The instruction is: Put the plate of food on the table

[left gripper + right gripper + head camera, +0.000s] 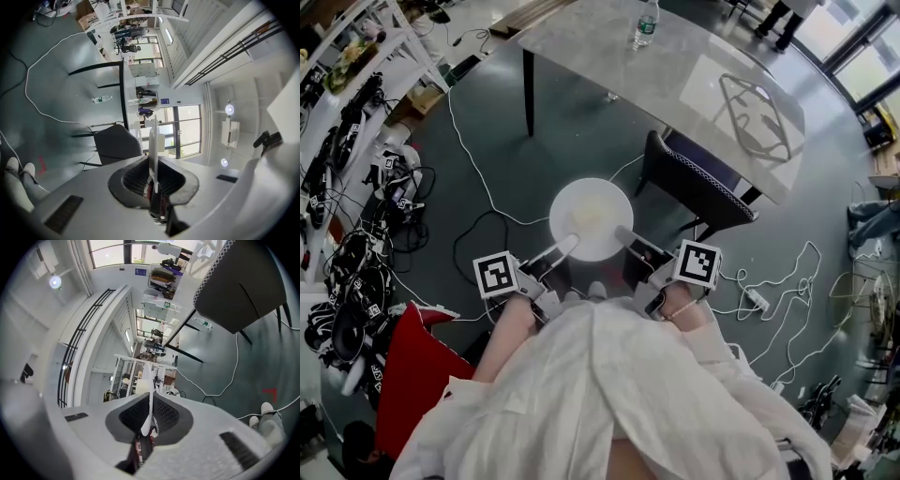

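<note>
A round white plate (591, 221) with a pale patch of food (593, 213) hangs level above the dark floor, in front of the person. My left gripper (569, 244) is shut on the plate's near-left rim. My right gripper (622, 232) is shut on its near-right rim. In the left gripper view the plate (153, 140) shows edge-on, pinched between the dark pads of the gripper (153, 176). The right gripper view shows the same: the thin plate edge (146, 380) clamped in the gripper (147, 420). The marble table (675, 70) lies ahead, beyond the plate.
A dark chair (694, 183) stands at the table's near side, just right of the plate. On the table are a water bottle (645, 25) and a wire rack (757, 114). White cables (473, 159) run over the floor. Cluttered shelves (347, 141) and a red object (417, 366) are at left.
</note>
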Available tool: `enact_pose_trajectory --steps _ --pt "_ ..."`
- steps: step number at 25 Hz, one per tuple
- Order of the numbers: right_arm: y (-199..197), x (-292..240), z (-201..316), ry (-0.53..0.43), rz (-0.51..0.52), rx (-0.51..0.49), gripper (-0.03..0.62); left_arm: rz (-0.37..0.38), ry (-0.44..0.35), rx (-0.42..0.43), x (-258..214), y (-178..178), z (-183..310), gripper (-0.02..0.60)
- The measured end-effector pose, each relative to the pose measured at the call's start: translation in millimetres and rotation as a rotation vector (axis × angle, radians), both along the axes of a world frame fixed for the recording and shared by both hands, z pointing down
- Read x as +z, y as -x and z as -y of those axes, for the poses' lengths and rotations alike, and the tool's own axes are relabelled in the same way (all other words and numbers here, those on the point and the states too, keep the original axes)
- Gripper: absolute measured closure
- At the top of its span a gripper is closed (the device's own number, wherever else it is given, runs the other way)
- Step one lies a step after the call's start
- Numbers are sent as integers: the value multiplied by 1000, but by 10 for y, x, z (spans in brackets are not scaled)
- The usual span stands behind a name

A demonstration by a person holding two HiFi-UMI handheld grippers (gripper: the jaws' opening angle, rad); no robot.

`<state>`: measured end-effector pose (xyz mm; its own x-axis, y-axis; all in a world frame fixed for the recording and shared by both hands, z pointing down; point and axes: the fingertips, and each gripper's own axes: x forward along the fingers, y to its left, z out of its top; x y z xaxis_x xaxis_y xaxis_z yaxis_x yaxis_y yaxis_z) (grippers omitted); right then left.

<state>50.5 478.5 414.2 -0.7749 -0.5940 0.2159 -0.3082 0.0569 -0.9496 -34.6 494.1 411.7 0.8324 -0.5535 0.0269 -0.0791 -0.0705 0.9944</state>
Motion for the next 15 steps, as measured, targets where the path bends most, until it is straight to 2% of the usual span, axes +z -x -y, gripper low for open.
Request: enact_pose_trajectory --steps 7,15 --pt "-189 70 -7 -16 -58 -31 583 17 5 -4 86 -189 -46 538" --pt "-136 195 28 42 -18 -48 583 33 54 -11 258 -182 -60 538"
